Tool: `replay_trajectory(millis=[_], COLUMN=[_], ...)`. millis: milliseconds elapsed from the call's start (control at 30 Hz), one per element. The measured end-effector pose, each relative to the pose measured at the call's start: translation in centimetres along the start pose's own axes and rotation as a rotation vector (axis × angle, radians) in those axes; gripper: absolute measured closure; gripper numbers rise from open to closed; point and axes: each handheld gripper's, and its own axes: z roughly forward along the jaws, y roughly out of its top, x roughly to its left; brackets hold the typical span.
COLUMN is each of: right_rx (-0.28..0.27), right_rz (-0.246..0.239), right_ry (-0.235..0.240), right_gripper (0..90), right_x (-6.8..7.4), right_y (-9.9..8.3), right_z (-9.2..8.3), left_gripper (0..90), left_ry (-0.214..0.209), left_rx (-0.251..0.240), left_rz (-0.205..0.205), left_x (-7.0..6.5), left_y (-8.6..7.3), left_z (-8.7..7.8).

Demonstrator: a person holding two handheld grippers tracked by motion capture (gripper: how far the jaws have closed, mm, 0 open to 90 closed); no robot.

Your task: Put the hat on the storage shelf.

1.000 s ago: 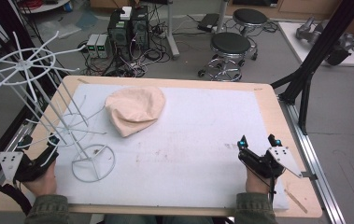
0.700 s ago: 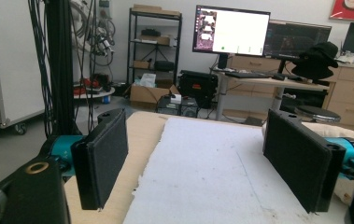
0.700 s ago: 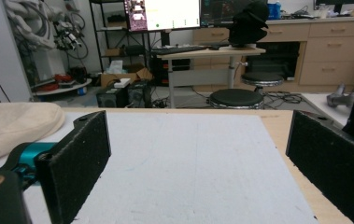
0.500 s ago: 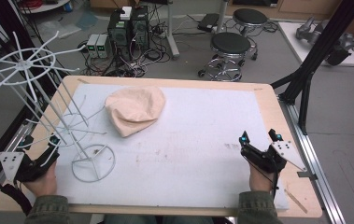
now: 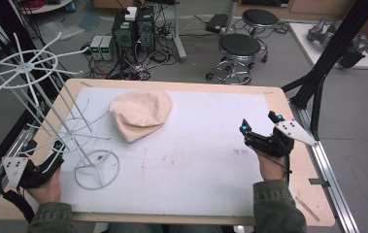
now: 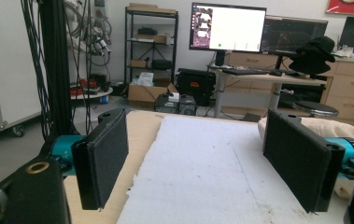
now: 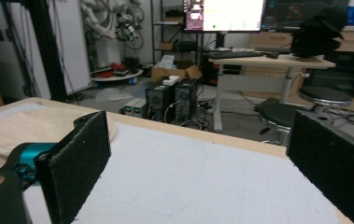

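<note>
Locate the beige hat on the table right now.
In the high view the beige hat lies on the white mat, far left of centre, just right of the white wire rack, untouched by either gripper.

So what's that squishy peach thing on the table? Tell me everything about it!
It looks like a soft cloth hat, pale peach, rumpled and flopped down flat with folds and a tucked edge toward the front. It lies on the white mat in the far left part of the table, just right of the white wire rack. One rack wire reaches close to it; touching can't be told. Neither gripper touches it.
</note>
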Motion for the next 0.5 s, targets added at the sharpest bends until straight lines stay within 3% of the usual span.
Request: replay_trajectory(millis=[167,267,500], right_rx=[0.007,0.017,0.03], right_rz=[-0.057,-0.02,0.0], right_ry=[0.019,0.056,0.086], right_gripper=[6.7,6.7,6.6], right_x=[1.2,1.6,2.4], right_y=[1.6,2.5,3.6], right_z=[1.4,2.4,4.3], left_gripper=[22.7,22.7,22.7], left_ry=[0.001,-0.002,-0.007], left_rx=[-0.004,-0.003,-0.002], left_rz=[-0.008,-0.009,-0.012], left_x=[0.0,0.0,0.0], left_y=[0.0,0.0,0.0], left_z=[-0.2,-0.2,-0.2])
